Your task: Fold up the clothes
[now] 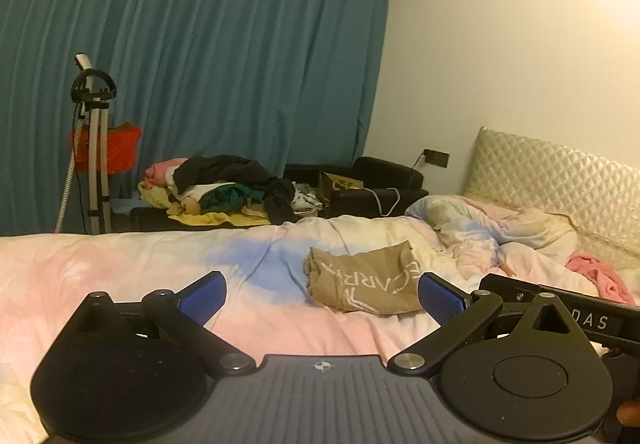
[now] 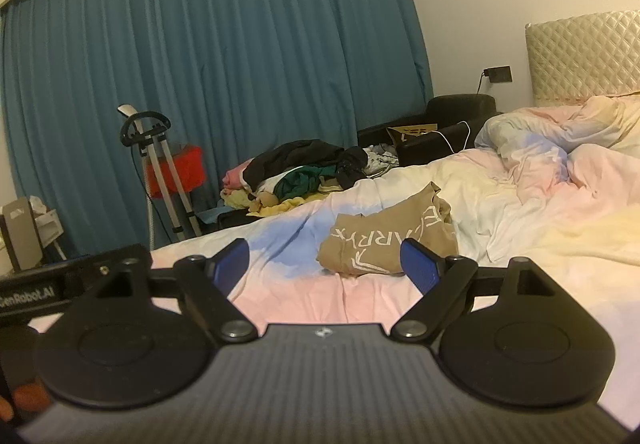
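Pastel bed (image 1: pixel 120 264), folded tan shirt (image 1: pixel 366 282) beyond both spread, empty claws (image 1: pixel 322 294) (image 2: pixel 326 264)

The right gripper (image 2: pixel 322 264) is filling the lower half of the frame, its blue-padded fingers (image 2: pixel 416 264) spreading wide with nothing between them. Just above them, right of centre, a folded tan garment (image 2: pixel 384 240) with white lettering is lying on the pastel duvet (image 2: pixel 540 212). Behind it, mid-frame, a pile of clothes (image 2: pixel 296 172) is sitting before the teal curtain (image 2: pixel 220 44). At the left edge, the left gripper (image 2: pixel 60 284) is showing partly.
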### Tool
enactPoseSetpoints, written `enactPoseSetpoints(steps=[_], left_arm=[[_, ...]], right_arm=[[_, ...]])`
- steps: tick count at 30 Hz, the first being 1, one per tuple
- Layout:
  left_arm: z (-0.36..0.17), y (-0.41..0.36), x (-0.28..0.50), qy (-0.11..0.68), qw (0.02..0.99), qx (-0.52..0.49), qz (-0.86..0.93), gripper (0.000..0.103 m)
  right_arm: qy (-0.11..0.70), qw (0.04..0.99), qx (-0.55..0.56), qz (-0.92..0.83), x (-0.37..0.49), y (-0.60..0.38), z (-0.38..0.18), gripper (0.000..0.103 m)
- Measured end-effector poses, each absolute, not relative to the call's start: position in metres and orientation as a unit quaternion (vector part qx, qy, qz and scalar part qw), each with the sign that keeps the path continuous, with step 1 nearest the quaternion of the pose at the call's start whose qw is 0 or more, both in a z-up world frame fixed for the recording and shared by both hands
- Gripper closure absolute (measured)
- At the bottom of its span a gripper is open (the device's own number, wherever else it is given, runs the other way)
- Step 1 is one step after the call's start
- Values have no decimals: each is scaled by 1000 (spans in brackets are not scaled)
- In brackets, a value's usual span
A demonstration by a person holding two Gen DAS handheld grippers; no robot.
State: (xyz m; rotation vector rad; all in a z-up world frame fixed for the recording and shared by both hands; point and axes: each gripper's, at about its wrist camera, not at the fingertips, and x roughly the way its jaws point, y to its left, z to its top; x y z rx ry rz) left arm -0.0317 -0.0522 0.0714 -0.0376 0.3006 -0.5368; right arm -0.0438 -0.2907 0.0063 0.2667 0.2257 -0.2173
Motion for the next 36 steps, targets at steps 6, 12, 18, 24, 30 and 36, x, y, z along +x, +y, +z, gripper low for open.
enactPoseSetpoints(steps=[6,12,18,24,30,36], left_arm=[[60,-49,-26,162,953,-13,-255,0],[48,-47,-18,176,952,-15,-249,0],[39,-50,-13,189,951,-5,-244,0],[38,-49,-14,182,954,-4,-237,0],[37,-51,-14,180,955,2,-236,0],[35,-52,-14,183,955,6,-232,0]], right_arm=[[129,979,117,-110,-31,-284,-12,19],[132,977,113,-125,-27,-285,-22,19],[138,974,118,-134,-23,-285,-27,19],[149,972,117,-142,-23,-285,-29,19],[151,972,111,-145,-21,-283,-30,19],[151,972,113,-144,-22,-284,-30,19]])
